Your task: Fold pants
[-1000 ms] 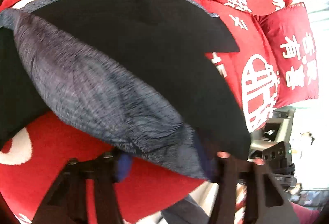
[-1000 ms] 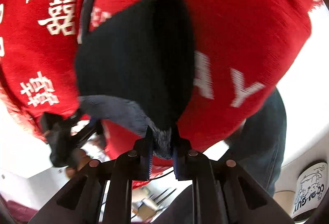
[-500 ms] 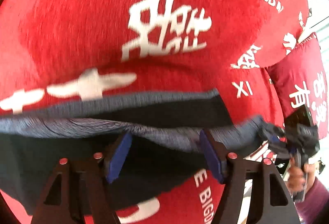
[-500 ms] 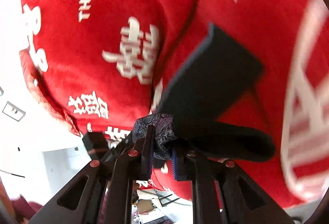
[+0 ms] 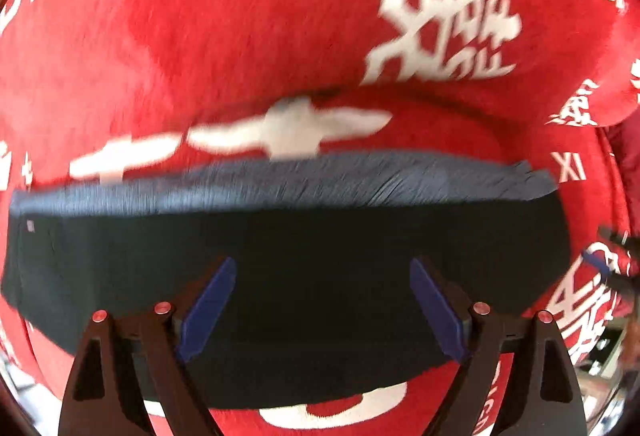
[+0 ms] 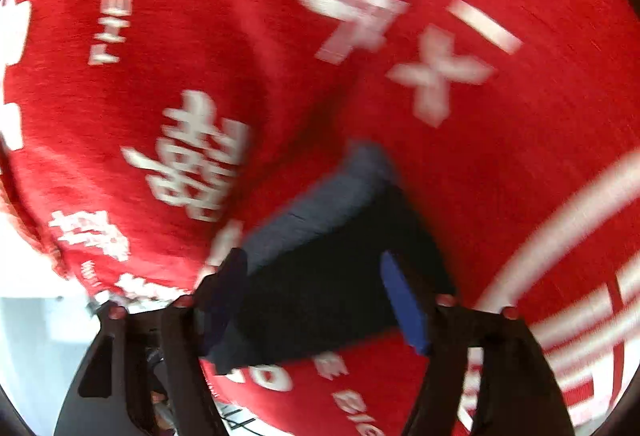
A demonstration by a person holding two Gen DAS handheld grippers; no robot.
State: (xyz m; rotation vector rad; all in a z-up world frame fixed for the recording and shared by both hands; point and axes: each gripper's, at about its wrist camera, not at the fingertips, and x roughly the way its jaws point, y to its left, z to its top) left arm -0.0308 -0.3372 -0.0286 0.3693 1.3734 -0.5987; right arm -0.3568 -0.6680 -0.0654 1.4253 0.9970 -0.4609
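Note:
The dark navy pants point(image 5: 304, 236) lie folded in a flat band on the red sofa seat, with a lighter blue-grey strip along the far edge. My left gripper point(image 5: 320, 268) is open above the near part of the pants and holds nothing. In the right wrist view the pants point(image 6: 332, 268) show end-on. My right gripper point(image 6: 314, 260) is open over that end of the pants, empty. Both views are motion-blurred.
The red sofa point(image 5: 240, 36) with white lettering fills both views; its backrest rises just behind the pants. A red cushion point(image 5: 628, 140) sits at the far right. The other gripper point(image 5: 616, 256) shows at the right edge. White floor point(image 6: 40, 316) lies at lower left.
Both grippers have opened and let go of the pants, which now lie folded on the seat. The right gripper was still shut on the fabric half a second ago.

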